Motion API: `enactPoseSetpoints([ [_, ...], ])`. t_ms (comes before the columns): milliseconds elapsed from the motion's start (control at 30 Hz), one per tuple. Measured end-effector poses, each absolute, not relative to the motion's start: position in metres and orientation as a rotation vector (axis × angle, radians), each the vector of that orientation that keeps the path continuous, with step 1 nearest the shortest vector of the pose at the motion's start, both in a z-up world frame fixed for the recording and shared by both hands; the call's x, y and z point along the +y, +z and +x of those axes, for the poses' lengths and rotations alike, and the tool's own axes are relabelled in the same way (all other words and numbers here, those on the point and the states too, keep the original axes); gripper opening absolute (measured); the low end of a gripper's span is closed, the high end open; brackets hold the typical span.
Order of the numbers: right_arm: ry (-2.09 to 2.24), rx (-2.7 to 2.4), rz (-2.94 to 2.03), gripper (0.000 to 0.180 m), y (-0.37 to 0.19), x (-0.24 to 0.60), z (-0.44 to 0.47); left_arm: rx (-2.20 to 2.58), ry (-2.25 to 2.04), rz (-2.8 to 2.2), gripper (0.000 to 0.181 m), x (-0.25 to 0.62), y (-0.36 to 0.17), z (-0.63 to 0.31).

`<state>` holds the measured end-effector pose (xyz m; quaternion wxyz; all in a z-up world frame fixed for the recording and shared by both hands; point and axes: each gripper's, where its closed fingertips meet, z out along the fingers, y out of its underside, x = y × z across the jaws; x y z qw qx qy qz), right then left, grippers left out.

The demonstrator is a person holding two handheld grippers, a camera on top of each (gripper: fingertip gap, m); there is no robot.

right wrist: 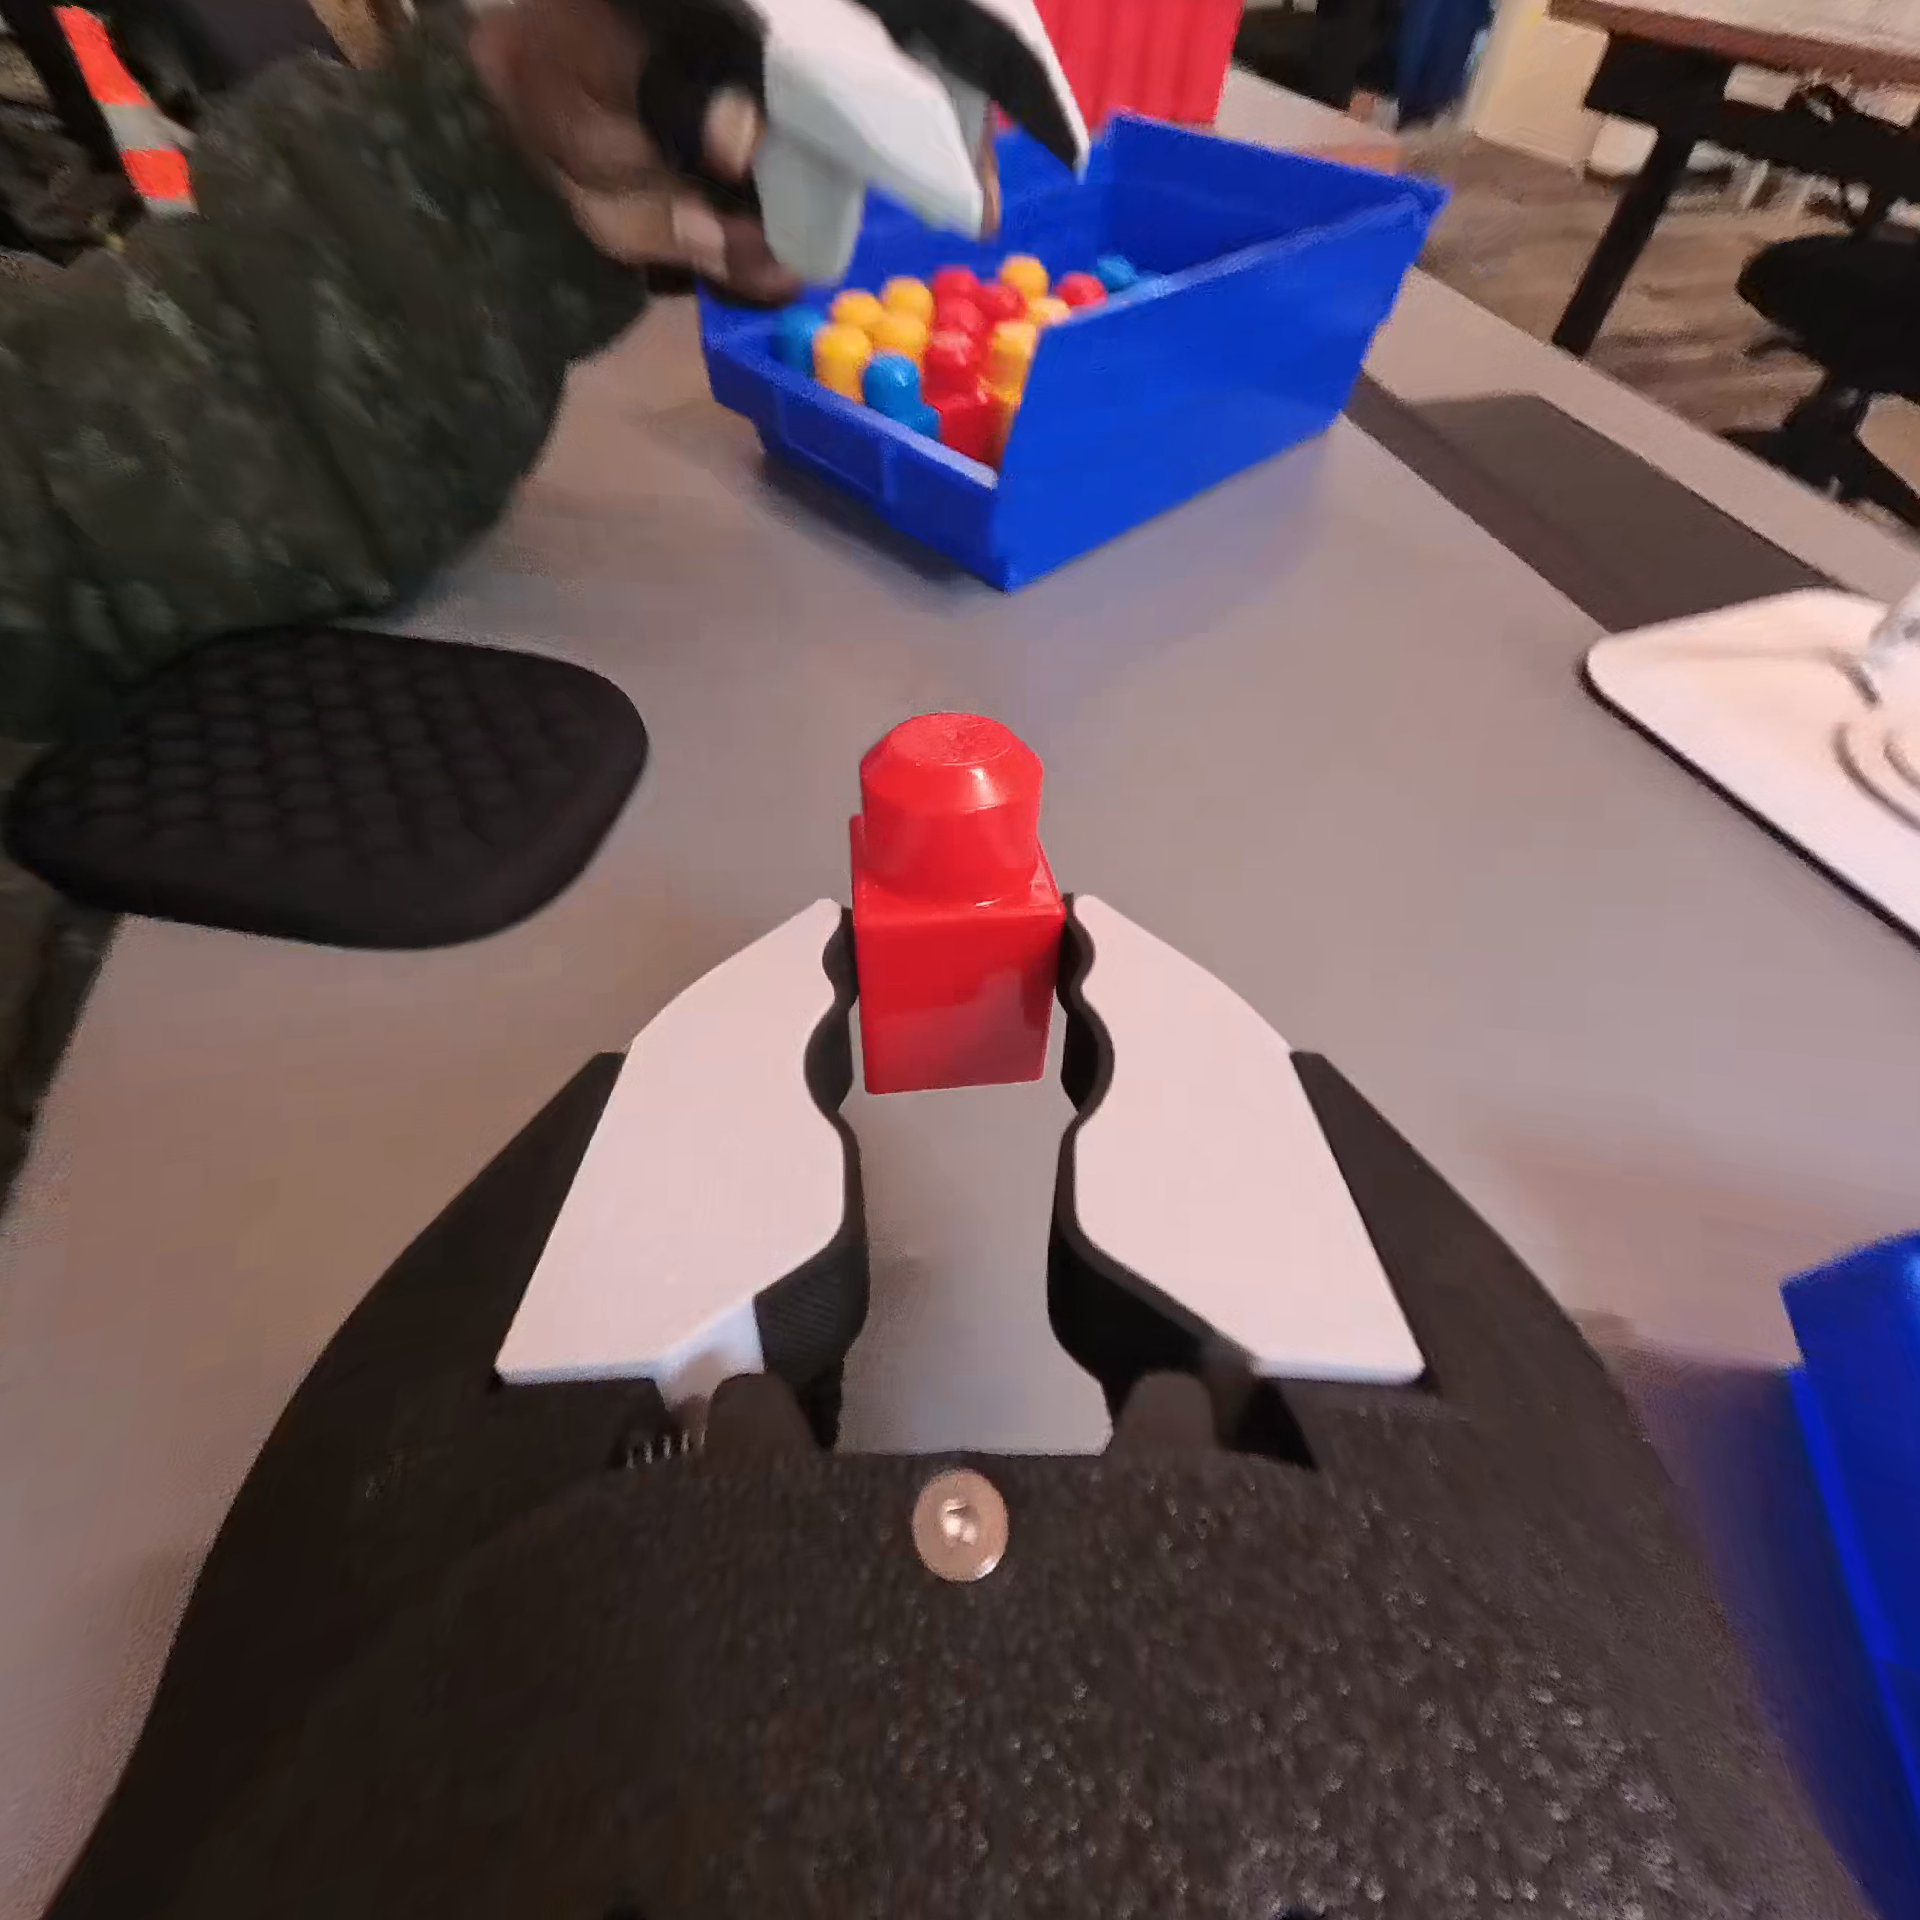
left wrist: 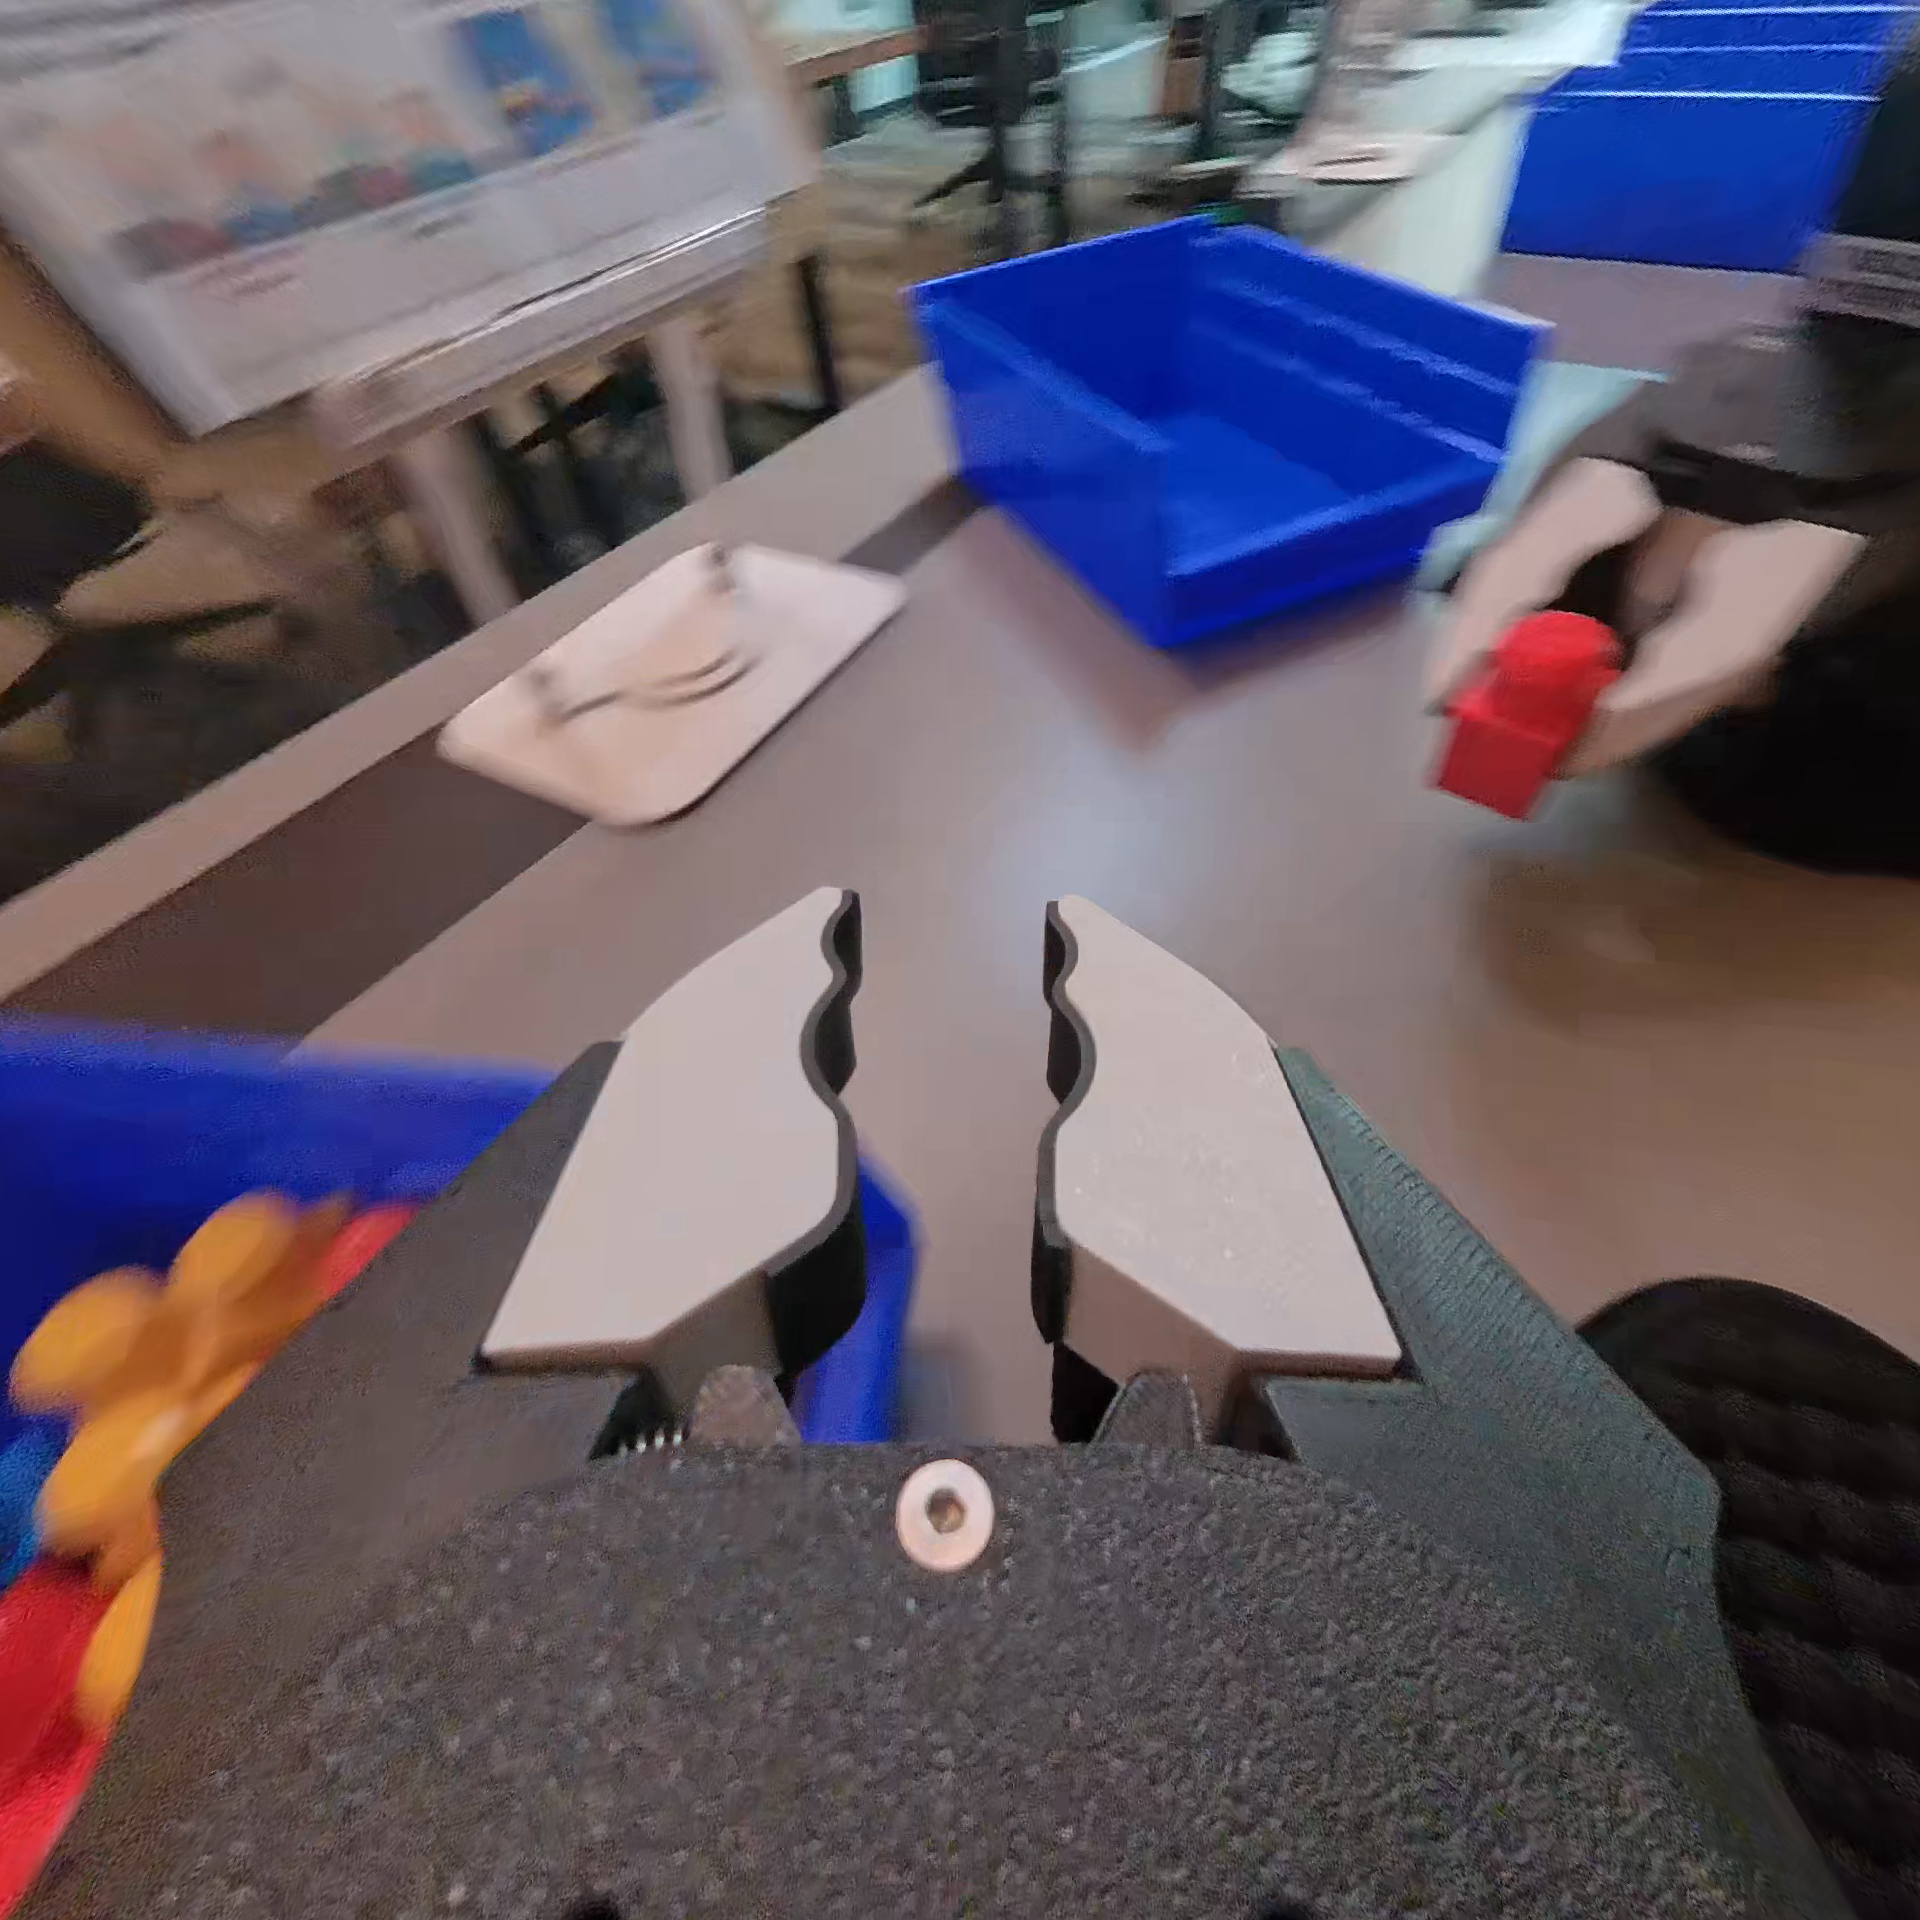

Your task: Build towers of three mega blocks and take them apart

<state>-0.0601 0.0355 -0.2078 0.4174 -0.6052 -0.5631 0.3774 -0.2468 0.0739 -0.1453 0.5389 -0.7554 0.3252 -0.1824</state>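
Note:
My right gripper (right wrist: 954, 940) is shut on a single-stud red block (right wrist: 951, 977) and holds it upright above the grey table (right wrist: 1247, 831). It also shows in the left wrist view (left wrist: 1522, 732), with the red block (left wrist: 1538, 665) between its fingers. My left gripper (left wrist: 951, 914) is open and empty above the table. In the right wrist view it (right wrist: 1023, 171) hangs blurred over a blue bin (right wrist: 1164, 457) of red, yellow and blue blocks (right wrist: 935, 332). That bin's rim (left wrist: 208, 1101) and blocks (left wrist: 156, 1371) lie at the lower left of the left wrist view.
A second blue bin (left wrist: 1049, 416), empty, stands at the far side of the table; its corner (right wrist: 1860, 1507) shows at the lower right. A white mat (left wrist: 675, 675) lies near the table's edge (right wrist: 1766, 707). A black mesh pad (right wrist: 312, 790) juts over the near side. Some 20 centimetres of space lies between my two pairs of fingers.

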Motion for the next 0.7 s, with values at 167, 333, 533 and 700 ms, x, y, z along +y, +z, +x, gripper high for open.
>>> enactPoseSetpoints([
  [167, 0.923, -1.48, -1.586, 0.037, -0.233, 0.036, -0.056, 0.384, -0.298, -2.112, 0.038, 0.092, -0.187, -0.338],
  [333, 0.882, -1.581, -1.585, 0.037, -0.246, 0.023, -0.061, 0.452, -0.23, -2.268, 0.042, 0.083, -0.22, -0.347],
  [533, 0.895, -1.575, -1.591, 0.037, -0.246, 0.023, -0.061, 0.573, -0.108, -2.321, 0.045, 0.086, -0.237, -0.341],
  [700, 0.894, -1.578, -1.609, 0.037, -0.249, 0.022, -0.061, 0.432, -0.007, -2.405, 0.041, 0.103, -0.245, -0.347],
])
